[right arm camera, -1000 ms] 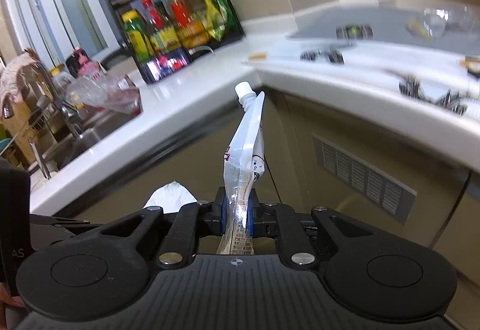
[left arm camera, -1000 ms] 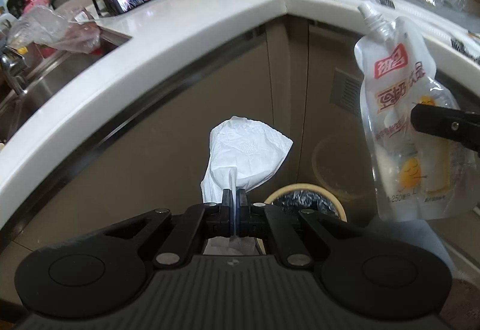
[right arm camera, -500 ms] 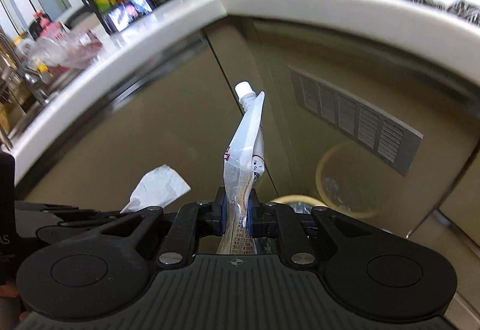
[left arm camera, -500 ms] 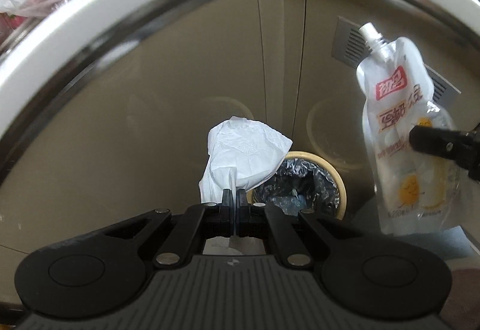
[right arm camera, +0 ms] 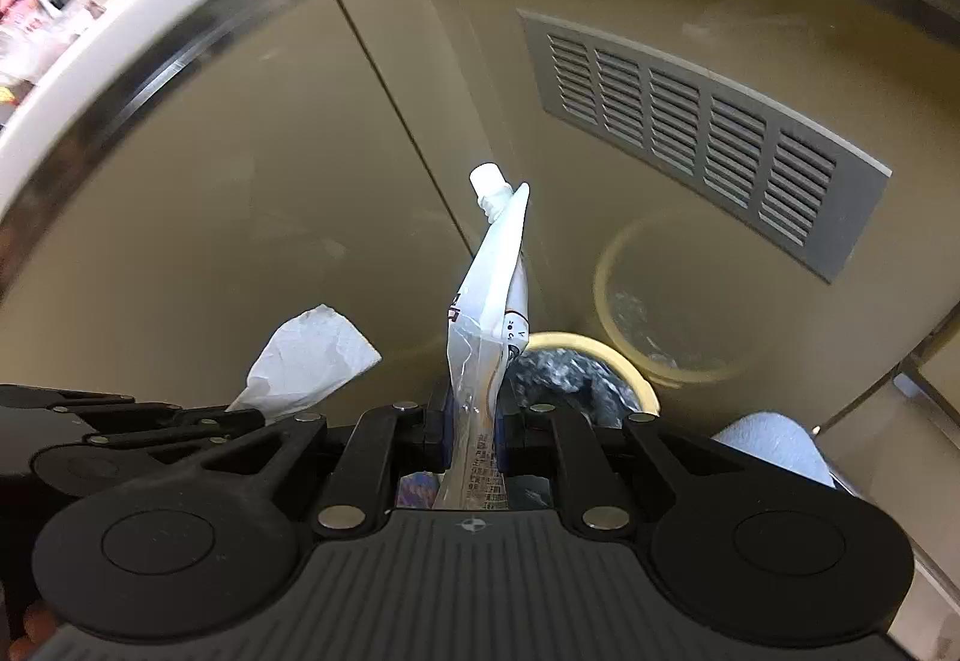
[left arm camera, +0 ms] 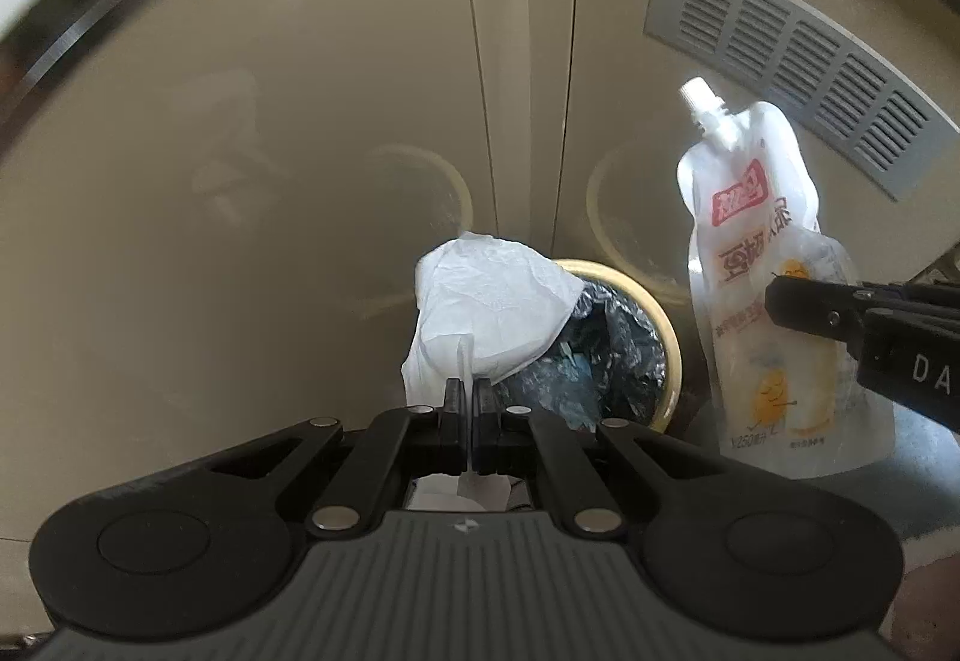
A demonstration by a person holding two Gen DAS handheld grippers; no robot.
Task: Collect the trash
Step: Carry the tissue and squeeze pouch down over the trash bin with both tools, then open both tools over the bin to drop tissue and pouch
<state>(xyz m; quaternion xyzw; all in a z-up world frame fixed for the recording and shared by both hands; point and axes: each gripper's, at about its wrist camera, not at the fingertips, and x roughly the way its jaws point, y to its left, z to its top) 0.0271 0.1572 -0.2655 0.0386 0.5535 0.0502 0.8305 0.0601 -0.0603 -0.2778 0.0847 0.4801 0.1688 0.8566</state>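
My left gripper [left arm camera: 466, 397] is shut on a crumpled white tissue [left arm camera: 486, 301] that stands up above its jaws. Just beyond it, on the floor, is a round trash bin [left arm camera: 651, 325] with a yellow rim and a black liner. My right gripper [right arm camera: 471, 409] is shut on a clear spouted drink pouch [right arm camera: 489, 301], seen edge-on with its white cap up. In the left wrist view the same pouch [left arm camera: 750, 265] hangs to the right of the bin, with the right gripper's finger [left arm camera: 804, 304] across it. The bin [right arm camera: 624, 367] lies right behind the pouch in the right wrist view.
Glossy beige cabinet doors [left arm camera: 240, 150] rise behind the bin and mirror its rim. A grey vent grille [right arm camera: 690, 120] is set in the right-hand door. The white countertop edge [right arm camera: 150, 12] curves overhead. The tissue [right arm camera: 306, 355] and left gripper body [right arm camera: 90, 409] show at the right wrist view's lower left.
Both grippers have sunk from countertop height down toward the floor, still holding the tissue and the pouch. The countertop has slid out of the top of view and the bin has grown larger.
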